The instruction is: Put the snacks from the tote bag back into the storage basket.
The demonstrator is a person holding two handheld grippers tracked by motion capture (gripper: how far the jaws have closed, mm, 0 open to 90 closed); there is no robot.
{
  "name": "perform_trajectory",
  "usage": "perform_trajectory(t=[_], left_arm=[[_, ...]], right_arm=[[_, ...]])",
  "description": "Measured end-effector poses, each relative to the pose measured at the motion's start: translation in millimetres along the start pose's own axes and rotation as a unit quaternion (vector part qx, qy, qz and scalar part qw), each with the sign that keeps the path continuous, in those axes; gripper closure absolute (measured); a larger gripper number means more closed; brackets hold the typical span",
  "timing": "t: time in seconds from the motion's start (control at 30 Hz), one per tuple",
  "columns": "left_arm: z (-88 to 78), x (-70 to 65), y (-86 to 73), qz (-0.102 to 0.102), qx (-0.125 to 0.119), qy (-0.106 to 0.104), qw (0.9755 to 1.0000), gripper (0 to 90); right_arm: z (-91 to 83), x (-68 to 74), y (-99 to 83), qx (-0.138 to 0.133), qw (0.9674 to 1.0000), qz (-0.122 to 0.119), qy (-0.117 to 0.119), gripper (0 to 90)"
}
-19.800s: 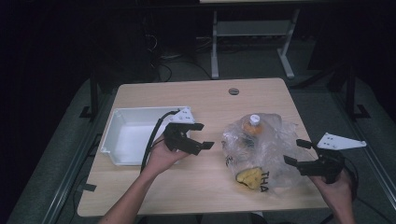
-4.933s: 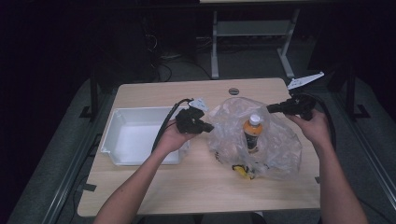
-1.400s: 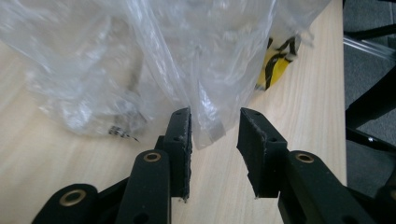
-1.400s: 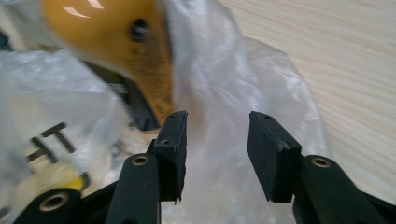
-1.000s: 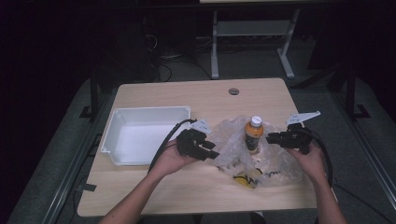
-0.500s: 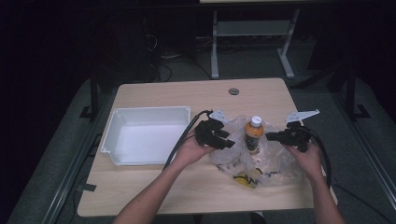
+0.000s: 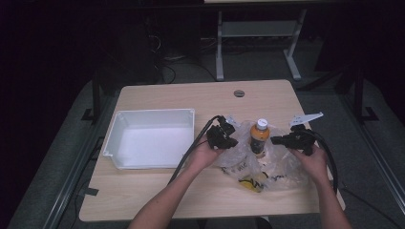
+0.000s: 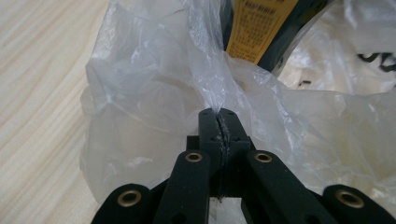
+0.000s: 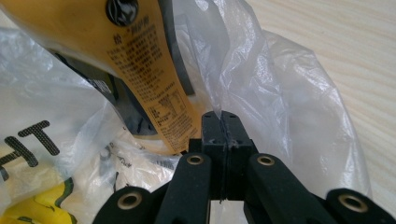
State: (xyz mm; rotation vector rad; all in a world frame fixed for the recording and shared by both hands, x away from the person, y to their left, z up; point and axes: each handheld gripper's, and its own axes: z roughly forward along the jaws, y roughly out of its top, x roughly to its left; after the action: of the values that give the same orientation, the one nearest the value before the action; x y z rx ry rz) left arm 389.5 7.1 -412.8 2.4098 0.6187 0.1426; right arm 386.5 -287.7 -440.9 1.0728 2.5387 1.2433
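Both tongs, left [image 8: 219,116] & right [image 9: 222,117], just clenched on thin film of the plastic bag [image 7: 282,164] on the worktop [image 7: 157,195] w/ a bottle [image 7: 259,138] upright inside (limp, slippery, tears easily; probably best gripped at bunched rim).

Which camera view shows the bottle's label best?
The right gripper view: the bottle is close, its printed label facing the camera. The left gripper view shows a label strip behind the plastic bag. The high view shows the whole upright bottle, small.
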Motion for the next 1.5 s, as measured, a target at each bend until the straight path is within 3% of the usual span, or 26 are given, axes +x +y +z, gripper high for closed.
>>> perform_trajectory(t=[0.13,0.47,0.6,0.63,0.7,0.87,0.9,1.07,1.23,1.3,1.33,1.43,1.5], left_arm=[[6.8,-2.4,-2.1,0.005,0.012,0.01,0.9999,89.9],[19.5,-0.2,-11.3,-0.006,0.031,0.004,0.9995,89.9],[19.9,-3.9,-10.8,-0.011,0.028,-0.006,0.9995,89.8],[17.4,-12.0,-7.0,0.002,0.022,-0.002,0.9998,89.8],[15.6,-16.6,-4.1,0.011,0.016,0.001,0.9998,89.8],[12.3,-13.5,-4.2,0.003,0.017,-0.006,0.9998,89.8],[10.6,-11.4,-4.8,0.001,0.018,-0.008,0.9998,89.8],[8.7,-10.4,-5.9,-0.002,0.013,-0.008,0.9999,89.8],[8.8,-10.4,-6.8,-0.005,0.011,-0.007,0.9999,89.8],[8.0,-10.7,-6.8,-0.005,0.009,-0.007,0.9999,89.8],[7.6,-11.2,-6.6,-0.005,0.008,-0.007,0.9999,89.8],[7.1,-12.3,-5.9,0.002,0.009,-0.006,0.9999,89.8],[8.2,-12.7,-6.2,-0.004,0.007,-0.004,1.0,89.8]], right_arm=[[2.5,-0.4,-1.0,0.013,0.9999,0.003,-0.003,89.7],[7.9,-3.9,-4.9,0.033,0.9993,0.018,-0.006,89.8],[10.0,-4.9,-5.8,0.037,0.9991,0.02,-0.006,89.7],[10.2,-5.6,-6.0,0.036,0.9991,0.021,-0.005,89.6],[9.7,-5.8,-6.1,0.031,0.9992,0.026,-0.004,86.1],[1.2,-1.0,-3.9,0.018,0.9995,0.024,-0.011,73.8],[-6.0,2.7,-2.8,0.007,0.9997,0.021,-0.015,68.5],[-21.2,14.3,-0.6,-0.014,0.9998,0.009,-0.013,63.6],[-35.5,38.0,4.3,-0.031,0.9992,-0.024,0.001,58.5],[-38.5,48.8,5.2,-0.038,0.9983,-0.037,0.023,56.4],[-38.9,60.2,5.7,-0.039,0.9969,-0.057,0.037,54.2],[-37.6,74.8,7.4,-0.038,0.9941,-0.075,0.07,53.7],[-36.2,83.3,9.6,-0.041,0.9916,-0.087,0.087,52.6]])
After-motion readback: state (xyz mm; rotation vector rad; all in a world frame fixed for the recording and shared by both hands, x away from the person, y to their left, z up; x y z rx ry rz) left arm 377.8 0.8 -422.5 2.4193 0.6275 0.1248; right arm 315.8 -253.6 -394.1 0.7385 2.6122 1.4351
